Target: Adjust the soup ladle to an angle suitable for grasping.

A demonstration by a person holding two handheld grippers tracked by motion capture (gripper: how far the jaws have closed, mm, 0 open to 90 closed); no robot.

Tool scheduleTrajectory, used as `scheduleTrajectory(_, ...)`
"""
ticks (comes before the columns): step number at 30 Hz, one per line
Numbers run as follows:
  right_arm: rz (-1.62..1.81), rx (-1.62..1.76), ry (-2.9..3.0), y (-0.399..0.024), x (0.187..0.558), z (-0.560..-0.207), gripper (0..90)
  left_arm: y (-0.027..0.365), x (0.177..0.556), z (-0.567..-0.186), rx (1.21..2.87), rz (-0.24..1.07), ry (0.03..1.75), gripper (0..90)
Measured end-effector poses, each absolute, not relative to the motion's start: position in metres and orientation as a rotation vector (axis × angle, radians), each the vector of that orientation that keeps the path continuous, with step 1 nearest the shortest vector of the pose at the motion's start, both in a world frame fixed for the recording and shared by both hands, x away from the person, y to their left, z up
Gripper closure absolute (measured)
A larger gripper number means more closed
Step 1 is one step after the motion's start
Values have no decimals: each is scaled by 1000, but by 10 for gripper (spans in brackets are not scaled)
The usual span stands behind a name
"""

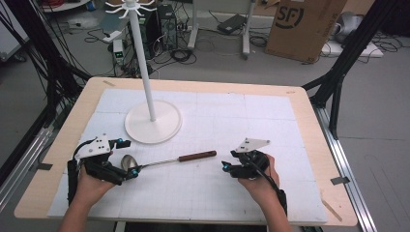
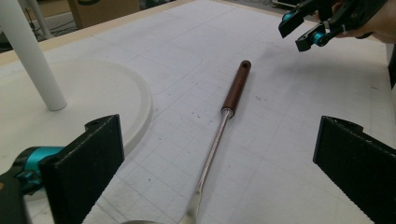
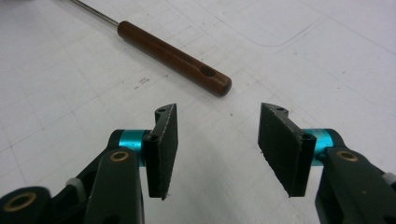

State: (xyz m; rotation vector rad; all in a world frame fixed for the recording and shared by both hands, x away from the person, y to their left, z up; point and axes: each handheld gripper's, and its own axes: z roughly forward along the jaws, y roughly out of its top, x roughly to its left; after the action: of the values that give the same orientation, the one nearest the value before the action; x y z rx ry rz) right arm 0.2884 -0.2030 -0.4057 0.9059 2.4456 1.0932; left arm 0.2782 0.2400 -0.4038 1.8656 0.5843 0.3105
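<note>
Bright, even overhead light; soft short shadows under right gripper (image 3: pixel 215 149) jaws. Ladle (image 2: pixel 212 154) bowl blurred nearest left gripper (image 2: pixel 219 172). High view slightly soft.

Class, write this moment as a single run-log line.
left gripper: open, astride ladle shaft | right gripper: open, near wooden handle | ladle: flat on mat

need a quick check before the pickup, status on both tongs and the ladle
Left tongs open, straddling the ladle near its bowl. Right tongs open, just short of the wooden handle. Ladle flat on mat. Stand base nearby, clear.
</note>
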Motion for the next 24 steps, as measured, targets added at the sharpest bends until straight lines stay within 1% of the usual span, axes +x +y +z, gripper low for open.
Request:
scheduleTrajectory(1,1093,906,2446,-203,288,-406,462,240,278,-404,1866,310,584,24)
scheduleTrajectory(3,1144,910,2413,-209,284,-407,433,238,278,-404,1872,302,585,24)
scheduleTrajectory(11,1191,924,2379,-215,288,-408,372,240,281,-405,1873,299,590,24)
scheduleTrajectory(16,1234,939,2363,-219,290,-407,351,241,280,-404,1865,289,589,24)
scheduleTrajectory(19,1239,951,2344,-222,290,-405,316,240,280,-404,1866,282,589,24)
scheduleTrajectory(24,1242,958,2328,-224,289,-405,301,240,280,-403,1872,279,592,24)
